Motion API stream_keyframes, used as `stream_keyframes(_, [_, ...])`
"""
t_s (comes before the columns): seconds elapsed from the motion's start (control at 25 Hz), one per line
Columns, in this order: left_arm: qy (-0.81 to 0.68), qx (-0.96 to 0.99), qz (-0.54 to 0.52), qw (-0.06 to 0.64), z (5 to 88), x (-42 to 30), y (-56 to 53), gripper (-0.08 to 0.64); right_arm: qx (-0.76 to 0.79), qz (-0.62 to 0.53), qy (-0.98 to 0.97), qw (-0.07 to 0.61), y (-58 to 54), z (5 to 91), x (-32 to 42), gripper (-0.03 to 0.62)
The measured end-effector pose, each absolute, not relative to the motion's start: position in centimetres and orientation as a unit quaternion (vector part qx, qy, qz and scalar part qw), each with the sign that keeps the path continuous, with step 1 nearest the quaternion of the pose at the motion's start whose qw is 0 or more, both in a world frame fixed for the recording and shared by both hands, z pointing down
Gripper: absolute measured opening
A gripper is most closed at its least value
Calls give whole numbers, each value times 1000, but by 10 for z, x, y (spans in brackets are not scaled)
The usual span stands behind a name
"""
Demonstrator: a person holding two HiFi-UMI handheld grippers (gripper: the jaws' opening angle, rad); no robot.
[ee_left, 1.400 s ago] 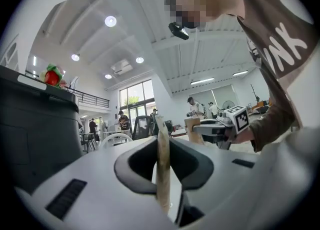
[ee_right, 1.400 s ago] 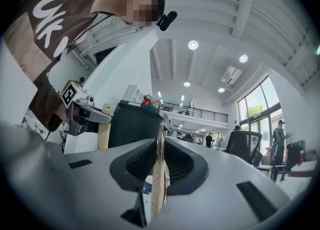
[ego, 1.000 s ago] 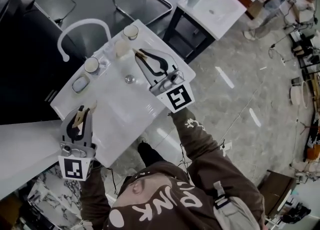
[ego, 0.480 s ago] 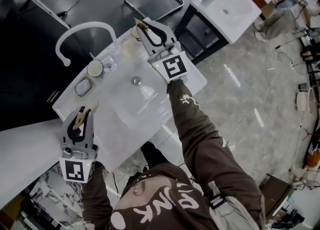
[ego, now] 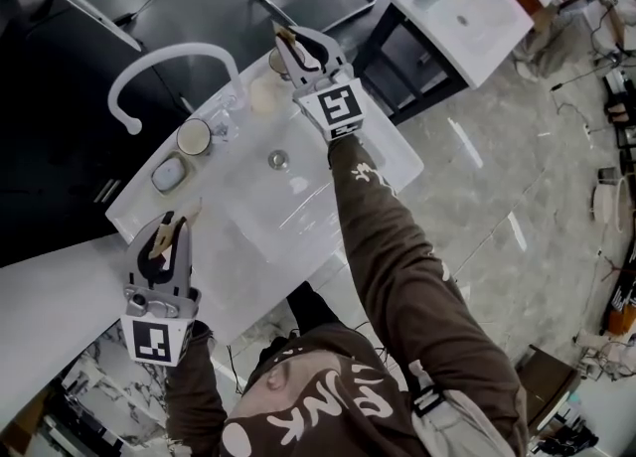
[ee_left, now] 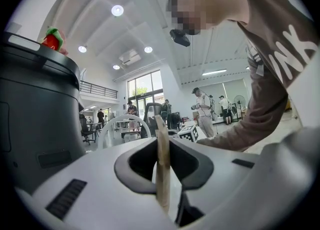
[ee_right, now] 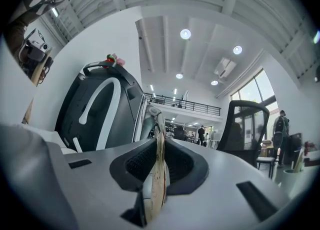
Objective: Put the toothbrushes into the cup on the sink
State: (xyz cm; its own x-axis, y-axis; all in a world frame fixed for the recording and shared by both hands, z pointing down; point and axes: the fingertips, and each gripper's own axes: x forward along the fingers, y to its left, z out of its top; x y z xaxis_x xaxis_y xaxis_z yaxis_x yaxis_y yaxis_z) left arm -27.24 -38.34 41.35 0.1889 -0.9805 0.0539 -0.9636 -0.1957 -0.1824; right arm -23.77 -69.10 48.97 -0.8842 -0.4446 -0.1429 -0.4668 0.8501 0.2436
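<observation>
The right tongs (ego: 286, 40) are clenched on a toothbrush (ee_right: 159, 174) and hang over the cup (ego: 275, 64) at the far rim of the sink (ego: 298, 212), right of the faucet (ego: 164, 56). Whether the brush tip is inside the cup cannot be told. The left tongs (ego: 167, 227) grasp a second toothbrush (ee_left: 161, 164) above the sink's near left corner, well apart from the cup.

One tan toothbrush (ee_left: 161, 164) is pinched in the left tool (ego: 171, 223), another toothbrush (ee_right: 159, 174) in the right tool (ego: 292, 43). The half-hidden cup (ego: 275, 68) seemingly stands on the sink (ego: 318, 197).
</observation>
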Motion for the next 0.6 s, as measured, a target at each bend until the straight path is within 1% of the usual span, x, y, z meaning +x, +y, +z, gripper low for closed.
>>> stream_keyframes(0.24, [631, -770, -79, 56, 416, -276, -386, 60, -240, 127, 962, 4, -698, 525, -242, 60])
stream_keyframes(0.36, [630, -770, -90, 38, 427, -279, -382, 60, -242, 124, 962, -9, -701, 537, -245, 62])
stream_keyframes(0.6, [631, -770, -80, 46, 425, -281, -387, 60, -249, 122, 961, -12, -707, 545, -246, 64])
